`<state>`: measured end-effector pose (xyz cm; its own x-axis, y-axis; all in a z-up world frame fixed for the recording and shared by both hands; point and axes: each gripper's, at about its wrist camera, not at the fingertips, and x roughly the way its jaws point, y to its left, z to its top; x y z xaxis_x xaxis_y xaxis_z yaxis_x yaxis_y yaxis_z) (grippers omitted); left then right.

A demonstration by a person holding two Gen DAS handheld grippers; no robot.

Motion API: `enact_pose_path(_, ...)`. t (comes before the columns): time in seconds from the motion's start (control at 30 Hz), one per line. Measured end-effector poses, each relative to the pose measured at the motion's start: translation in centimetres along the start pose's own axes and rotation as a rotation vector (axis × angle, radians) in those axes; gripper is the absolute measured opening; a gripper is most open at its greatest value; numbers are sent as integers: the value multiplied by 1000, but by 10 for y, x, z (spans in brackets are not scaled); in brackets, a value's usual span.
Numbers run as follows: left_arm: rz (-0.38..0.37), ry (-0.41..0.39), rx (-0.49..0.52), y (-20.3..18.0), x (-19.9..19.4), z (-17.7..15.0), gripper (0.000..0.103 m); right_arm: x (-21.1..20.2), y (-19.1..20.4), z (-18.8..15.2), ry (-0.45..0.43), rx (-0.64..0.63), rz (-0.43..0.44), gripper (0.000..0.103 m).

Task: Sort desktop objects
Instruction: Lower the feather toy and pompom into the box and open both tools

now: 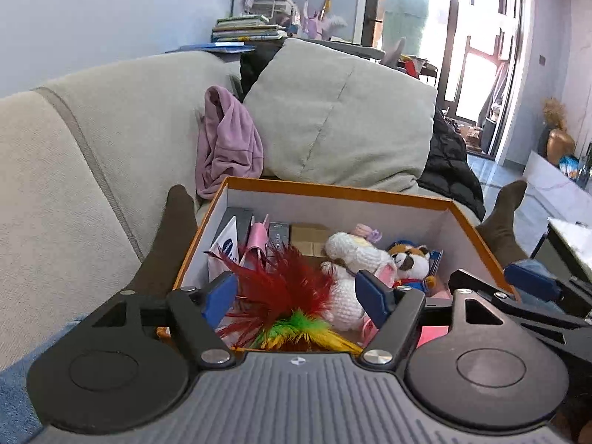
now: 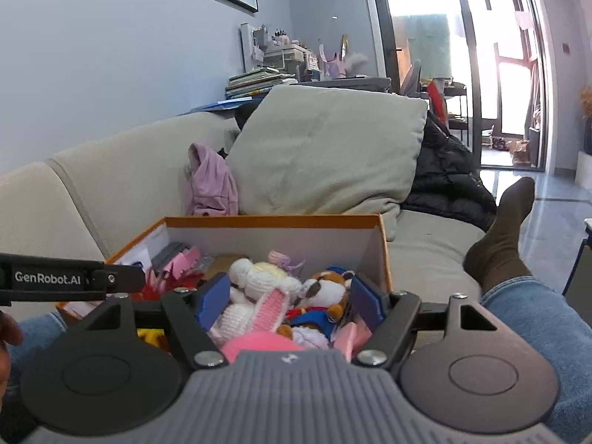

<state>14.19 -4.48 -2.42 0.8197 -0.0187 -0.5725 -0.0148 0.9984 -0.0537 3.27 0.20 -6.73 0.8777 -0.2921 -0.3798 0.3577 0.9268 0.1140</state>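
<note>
Now both your hand-held grippers, left (image 1: 296,296) and right (image 2: 290,301), gape empty over the box (image 1: 333,189); toys corralled inside.

The grippers (image 1: 296,298) are black with blue pads (image 1: 372,296) and silver screws. The person wears blue jeans (image 2: 532,318) and brown socks (image 2: 507,236).

Orange-rimmed box (image 1: 333,188) with white walls, red, green and yellow feathers (image 1: 288,296), white-and-pink crochet rabbit (image 2: 259,288), beige sofa (image 1: 74,155), lilac cloth (image 1: 225,144), black jacket (image 2: 444,181)
</note>
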Motion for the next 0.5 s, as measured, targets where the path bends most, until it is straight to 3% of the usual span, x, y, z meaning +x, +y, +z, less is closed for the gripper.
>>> enact_pose_path(0.27,-4,42,26,-1,17,-17,84,10,3,-16,18,7,18,74)
enact_pose_path(0.5,44,5,82,-4,30,-27,84,21,7,-26,32,-12,8,75)
